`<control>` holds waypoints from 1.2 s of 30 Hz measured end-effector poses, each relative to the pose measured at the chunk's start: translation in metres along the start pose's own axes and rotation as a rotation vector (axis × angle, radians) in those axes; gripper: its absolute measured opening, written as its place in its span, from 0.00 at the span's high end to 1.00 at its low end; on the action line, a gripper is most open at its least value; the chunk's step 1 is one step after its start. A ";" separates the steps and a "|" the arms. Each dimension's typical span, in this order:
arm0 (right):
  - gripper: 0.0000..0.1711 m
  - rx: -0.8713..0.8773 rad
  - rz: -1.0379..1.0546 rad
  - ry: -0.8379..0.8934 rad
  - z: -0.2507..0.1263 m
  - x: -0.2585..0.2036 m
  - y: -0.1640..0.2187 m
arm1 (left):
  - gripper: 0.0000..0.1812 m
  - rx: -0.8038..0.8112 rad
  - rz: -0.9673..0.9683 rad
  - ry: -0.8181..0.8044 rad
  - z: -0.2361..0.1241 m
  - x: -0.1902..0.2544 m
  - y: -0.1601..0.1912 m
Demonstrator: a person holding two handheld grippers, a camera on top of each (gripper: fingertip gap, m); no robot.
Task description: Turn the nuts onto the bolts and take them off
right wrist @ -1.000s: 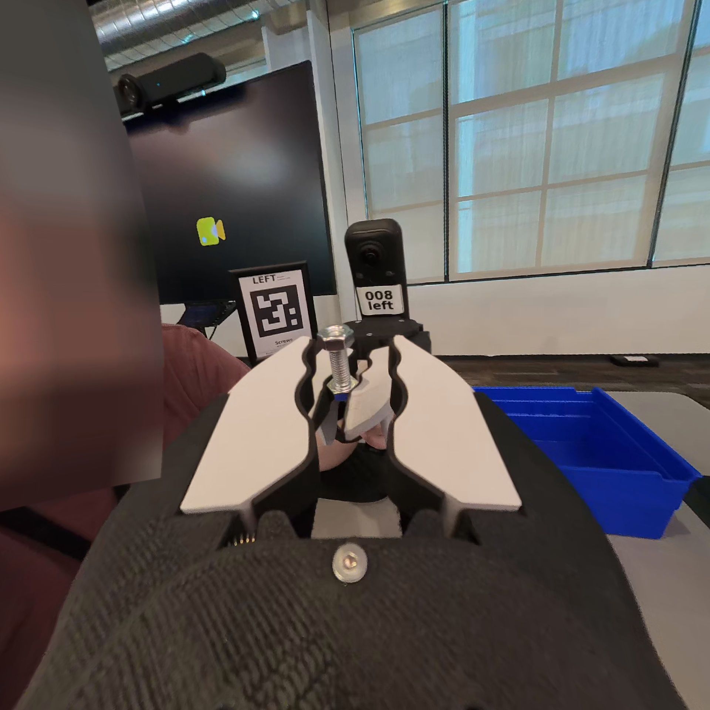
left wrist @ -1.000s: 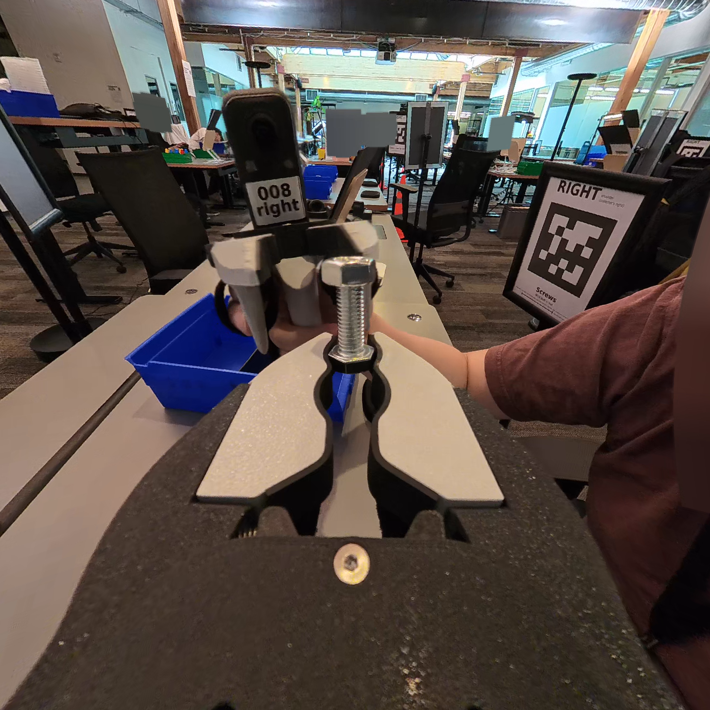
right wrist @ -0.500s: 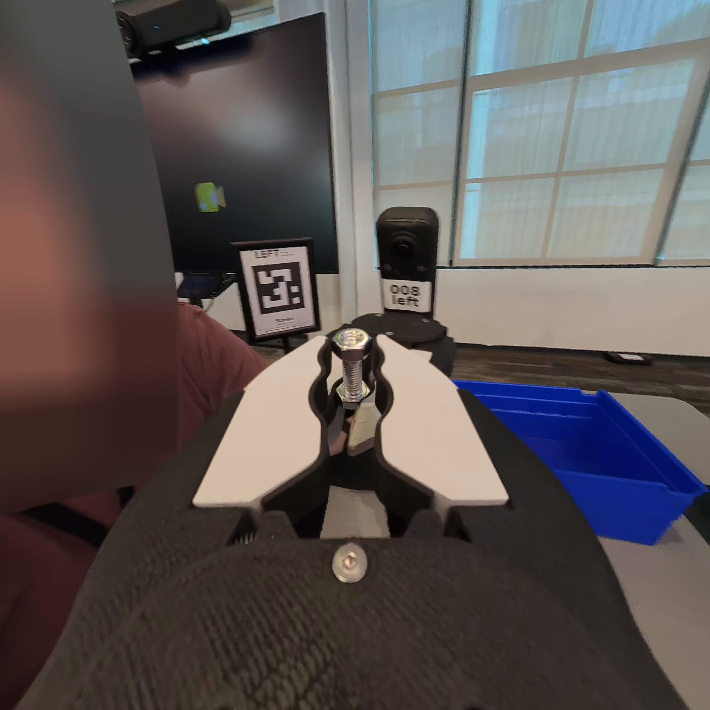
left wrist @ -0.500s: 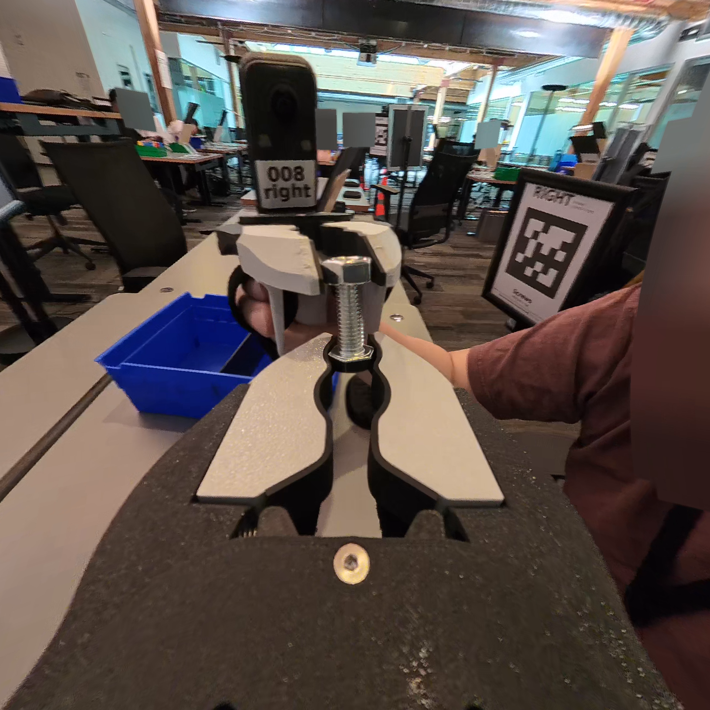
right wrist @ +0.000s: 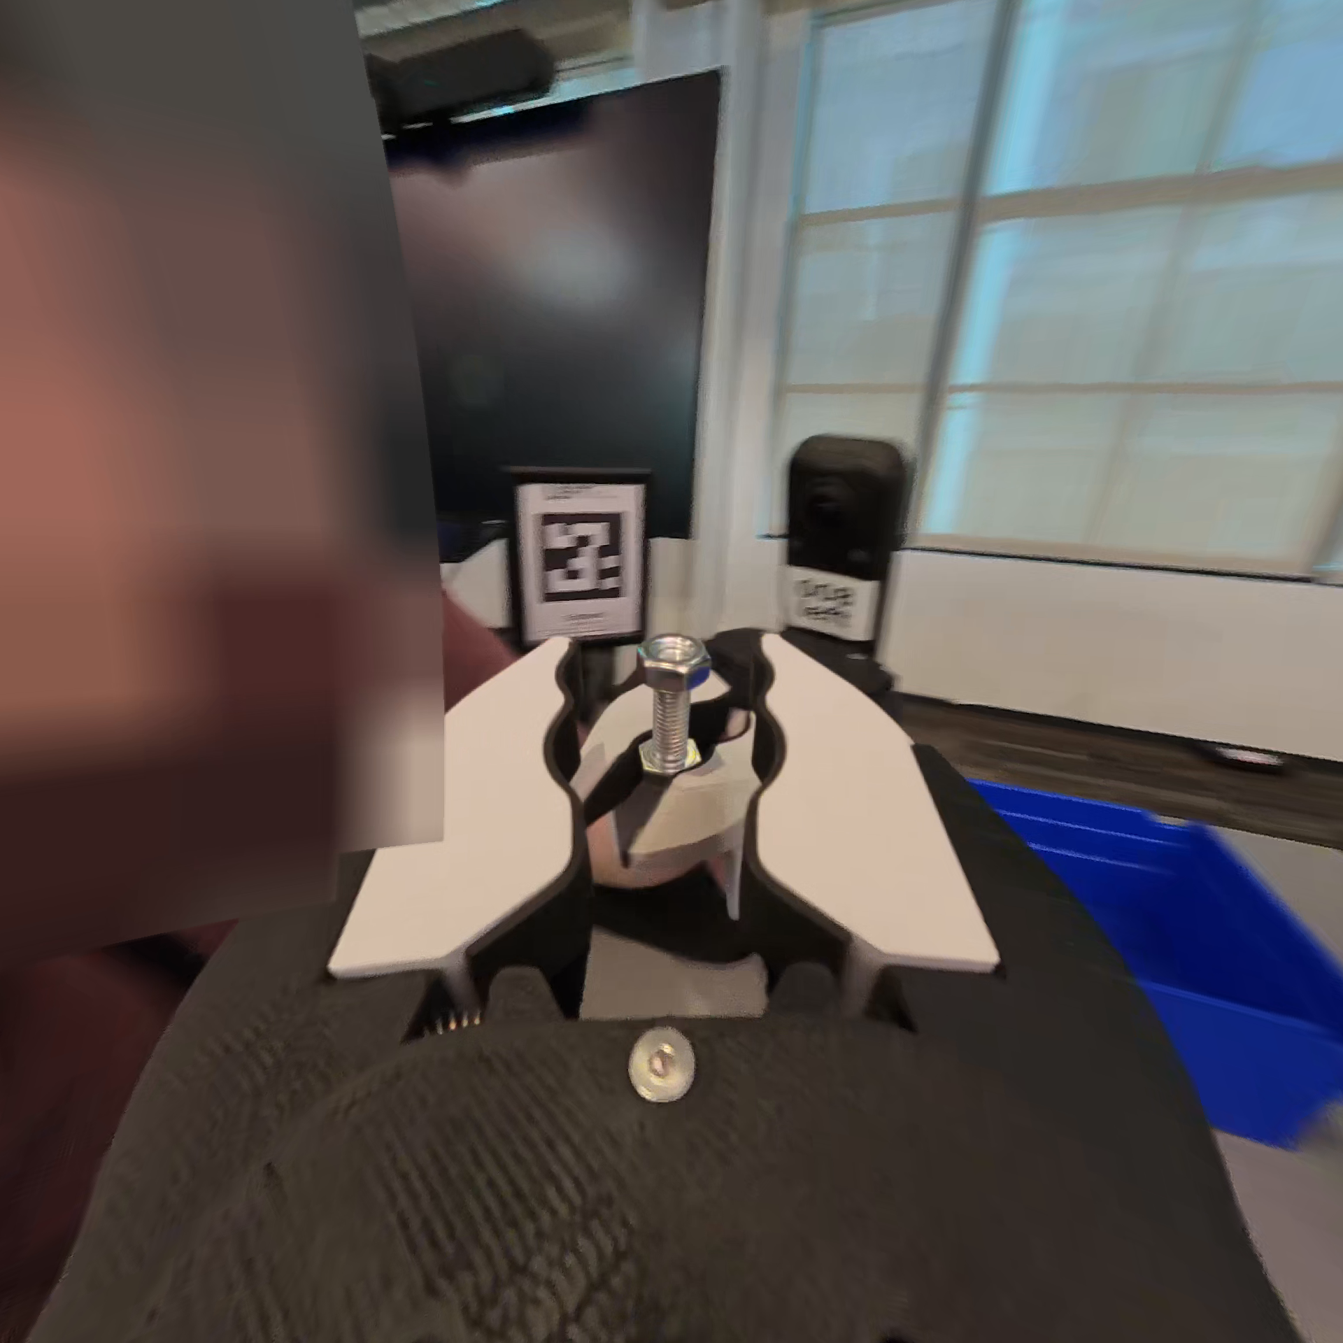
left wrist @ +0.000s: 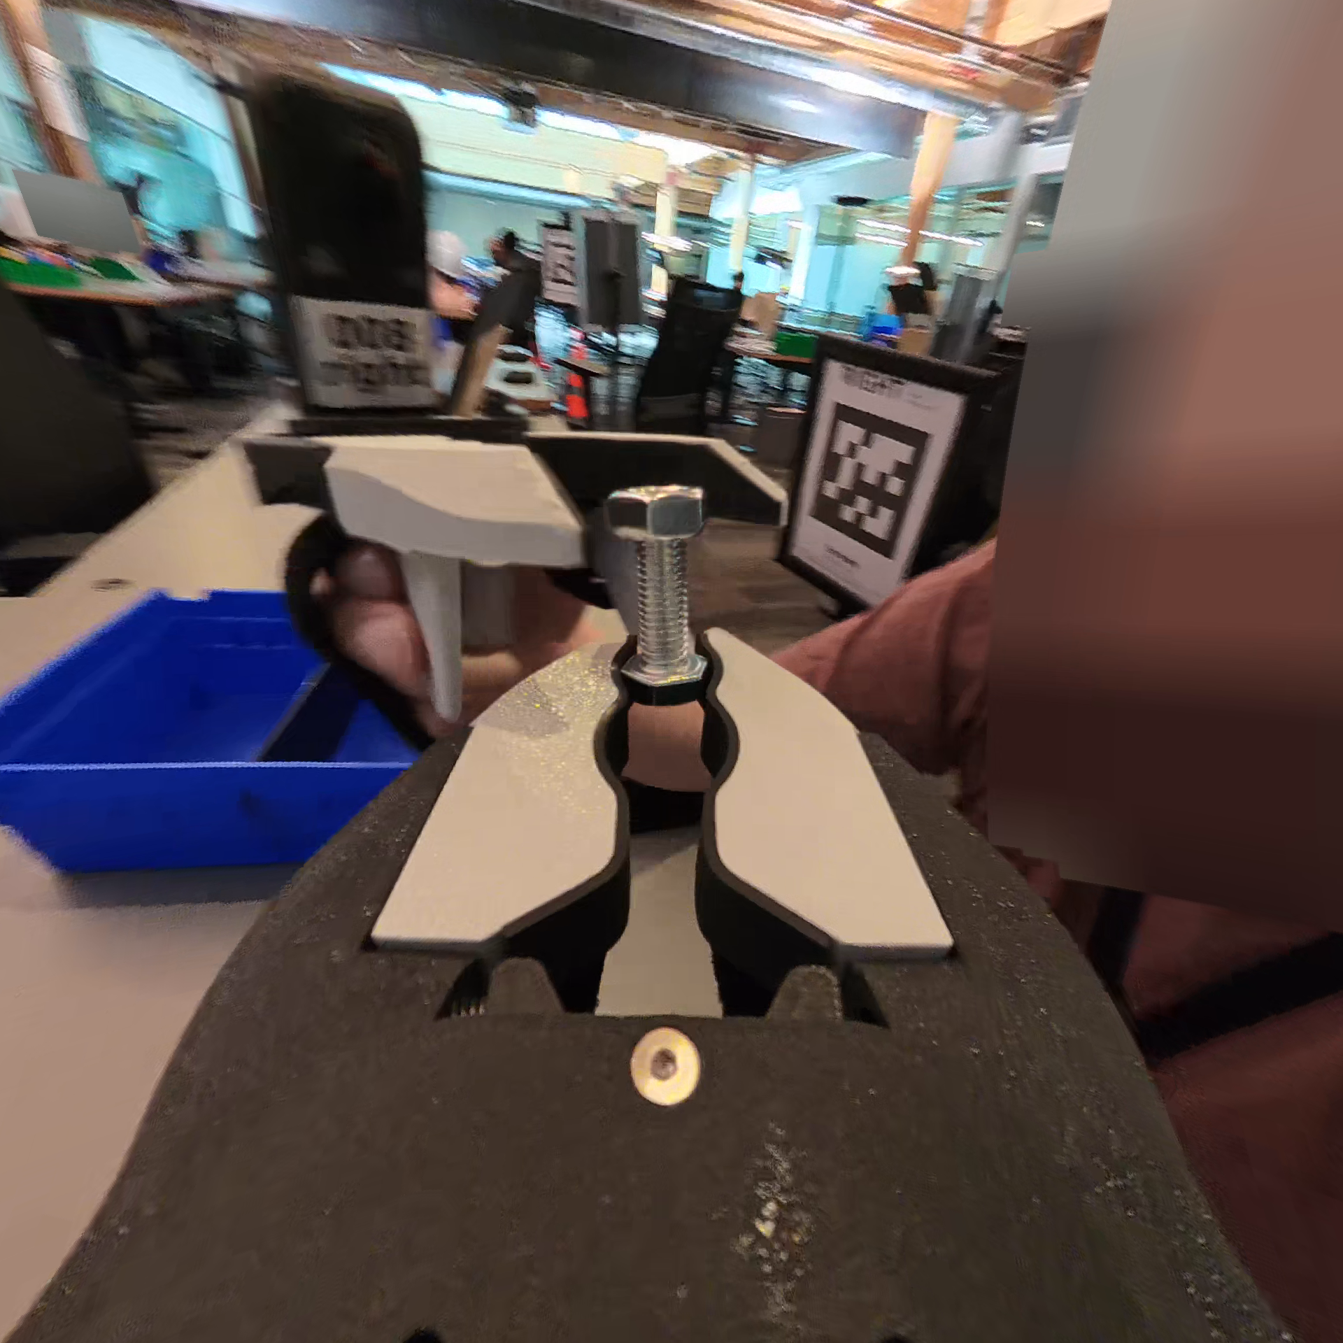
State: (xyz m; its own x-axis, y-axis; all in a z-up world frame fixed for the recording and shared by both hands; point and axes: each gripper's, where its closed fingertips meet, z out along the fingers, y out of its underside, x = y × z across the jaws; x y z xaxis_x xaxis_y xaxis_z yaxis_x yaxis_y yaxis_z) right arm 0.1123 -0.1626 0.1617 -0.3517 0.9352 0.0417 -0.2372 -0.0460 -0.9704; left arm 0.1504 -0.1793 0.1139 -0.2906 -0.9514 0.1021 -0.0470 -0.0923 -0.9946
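In the left wrist view we see our left tool (left wrist: pixel 663 672) clenched on the silver hexagonal steel nut (left wrist: pixel 663 667), its two grey flat fingers (left wrist: pixel 538 785) pinching it at their tips; the silver threaded steel bolt (left wrist: pixel 658 581) stands upright out of that nut, hex head on top; just behind the head sits our right tool (left wrist: pixel 581 523), turned level and blurred, with a hand (left wrist: pixel 378 632) wrapped around its grip; to the left a blue plastic bin (left wrist: pixel 131 792) rests on the grey table (left wrist: pixel 94 966); farther right stands a black-framed sign bearing a square black-and-white marker (left wrist: pixel 876 472).

In the right wrist view the right tool (right wrist: pixel 665 658) is released, its white fingers (right wrist: pixel 480 807) spread to either side of the bolt (right wrist: pixel 670 708) without touching the head; below, the nut (right wrist: pixel 668 756) stays gripped in the left tool (right wrist: pixel 672 781); the blue bin (right wrist: pixel 1199 945) lies to the right; beyond stand a second framed marker sign (right wrist: pixel 581 559) and a large dark screen (right wrist: pixel 559 291).
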 end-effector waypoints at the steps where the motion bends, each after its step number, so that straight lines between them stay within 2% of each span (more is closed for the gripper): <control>1: 0.74 0.015 -0.032 0.103 -0.003 0.011 -0.006 | 0.92 0.025 0.026 -0.077 -0.005 -0.009 -0.005; 4: 0.74 0.045 -0.126 0.374 -0.010 0.034 -0.021 | 0.92 0.063 0.157 -0.366 -0.024 -0.040 -0.017; 6: 0.72 0.030 -0.169 0.483 -0.009 0.040 -0.022 | 0.92 0.060 0.212 -0.453 -0.029 -0.047 -0.019; 8: 0.72 0.000 -0.194 0.501 -0.001 0.038 -0.018 | 0.92 0.063 0.215 -0.489 -0.030 -0.049 -0.020; 12: 0.74 -0.030 -0.176 0.513 0.004 0.039 -0.012 | 0.92 0.076 0.189 -0.470 -0.028 -0.049 -0.019; 17: 0.75 -0.035 -0.141 0.528 -0.007 0.047 -0.012 | 0.92 0.094 0.158 -0.424 -0.028 -0.045 -0.021; 25: 0.77 -0.006 -0.083 0.501 -0.017 0.050 -0.015 | 0.92 0.123 0.109 -0.366 -0.027 -0.041 -0.022; 29: 0.77 0.008 -0.077 0.440 -0.010 0.041 -0.016 | 0.92 0.111 0.115 -0.365 -0.025 -0.040 -0.022; 36: 0.77 0.001 -0.058 0.431 -0.012 0.044 -0.014 | 0.92 0.110 0.110 -0.347 -0.023 -0.037 -0.021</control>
State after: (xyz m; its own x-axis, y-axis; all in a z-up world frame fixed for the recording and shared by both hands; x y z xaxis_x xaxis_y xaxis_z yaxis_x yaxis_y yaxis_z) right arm 0.1116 -0.1168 0.1739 0.0728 0.9973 -0.0078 -0.2464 0.0104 -0.9691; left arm 0.1398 -0.1350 0.1315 0.0537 -0.9986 0.0011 0.0753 0.0030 -0.9972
